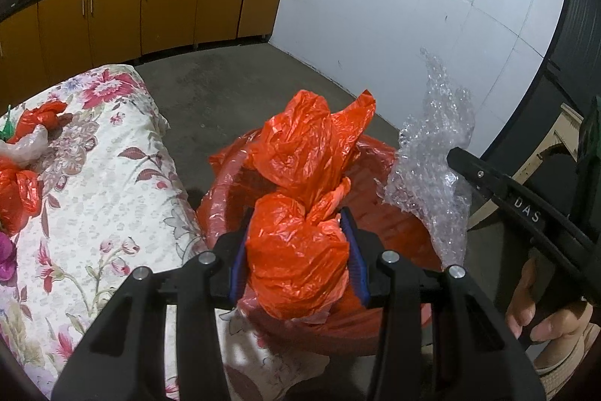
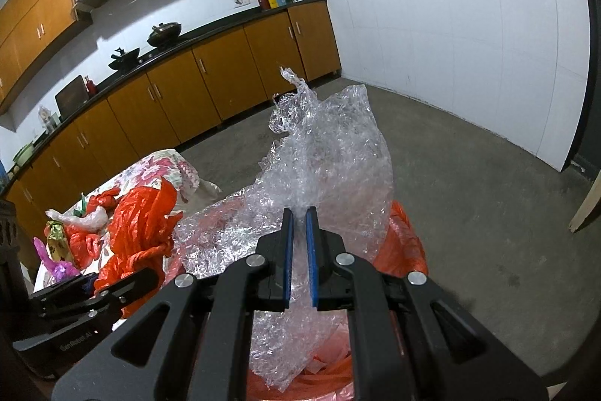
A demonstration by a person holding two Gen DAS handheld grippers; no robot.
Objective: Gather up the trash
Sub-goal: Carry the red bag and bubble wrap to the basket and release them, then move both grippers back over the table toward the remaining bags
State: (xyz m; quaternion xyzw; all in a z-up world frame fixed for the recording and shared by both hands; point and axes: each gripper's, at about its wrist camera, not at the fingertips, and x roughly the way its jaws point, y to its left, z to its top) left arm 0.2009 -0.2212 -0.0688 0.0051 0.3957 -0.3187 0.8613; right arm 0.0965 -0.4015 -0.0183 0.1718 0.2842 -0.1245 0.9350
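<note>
My left gripper point(image 1: 298, 250) is shut on a crumpled orange plastic bag point(image 1: 300, 205), its blue pads pressed on both sides of the lower bulge. It holds the bag over a bin lined with an orange liner point(image 1: 221, 175), beside the table. My right gripper point(image 2: 299, 250) is shut on a sheet of clear bubble wrap point(image 2: 326, 153), which stands up over the same orange-lined bin point(image 2: 405, 243). In the left wrist view the bubble wrap point(image 1: 432, 153) hangs from the right gripper's black finger point(image 1: 488, 175) at the right.
A table with a flowered cloth point(image 1: 112, 175) lies to the left, with more orange bags point(image 1: 41, 115), a purple wrapper point(image 2: 56, 265) and a gold wrapper point(image 2: 56, 239) on it. Brown cabinets point(image 1: 169, 6) line the far wall. Bare concrete floor point(image 2: 469, 194) spreads to the right.
</note>
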